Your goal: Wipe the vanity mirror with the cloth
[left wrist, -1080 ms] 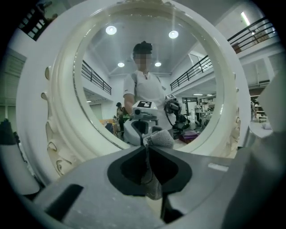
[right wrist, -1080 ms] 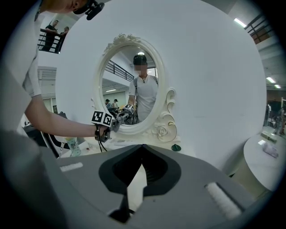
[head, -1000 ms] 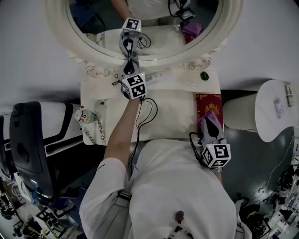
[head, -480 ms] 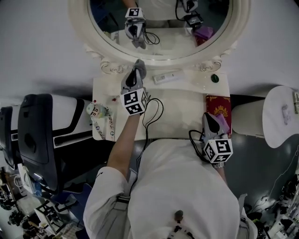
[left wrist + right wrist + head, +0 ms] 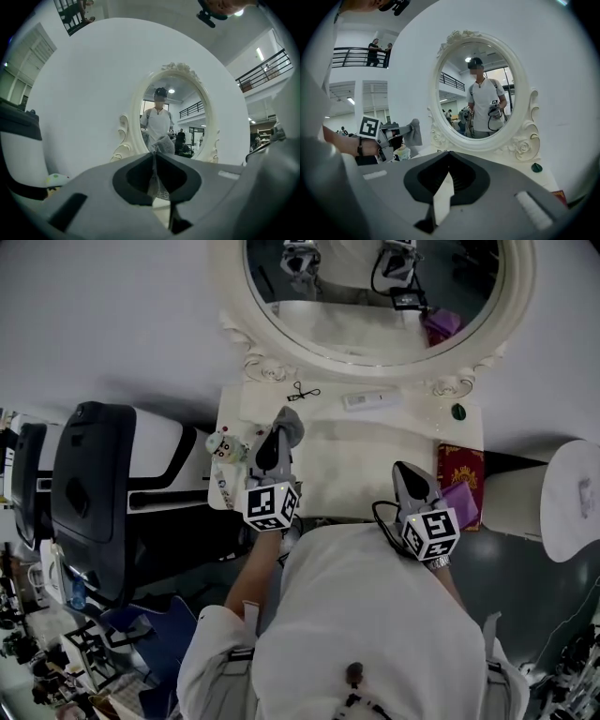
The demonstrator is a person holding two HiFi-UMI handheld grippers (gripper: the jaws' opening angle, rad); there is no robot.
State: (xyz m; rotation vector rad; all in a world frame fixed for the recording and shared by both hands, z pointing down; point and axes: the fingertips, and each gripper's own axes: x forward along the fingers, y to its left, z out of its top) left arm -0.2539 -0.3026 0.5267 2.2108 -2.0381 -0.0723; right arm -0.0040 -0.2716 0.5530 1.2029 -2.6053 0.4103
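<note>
Nearest the camera, the person's white shirt (image 5: 375, 615) fills the bottom of the head view, with 2 grippers held out over the white vanity table (image 5: 342, 451). The right gripper (image 5: 403, 469) sits low at the table's near edge; in its own view the jaws meet at the tips with nothing between them, only a thin pale sliver showing behind the tips. Just to its right lie a purple item (image 5: 461, 501) and a red patterned item (image 5: 465, 468). The left gripper (image 5: 283, 432) reaches over the left part of the table, its jaws clamped on the grey cloth (image 5: 291, 418), which bunches out past the tips. The cloth is in the air, apart from the glass. A small doll (image 5: 223, 448) stands at the table's left edge, beside a black chair (image 5: 94, 493). Farther back lie a black clip (image 5: 302, 391), a white remote-like bar (image 5: 367, 400) and a small green knob (image 5: 457, 412). Behind them stands the oval vanity mirror (image 5: 375, 296) in its carved white frame, reflecting both grippers.
</note>
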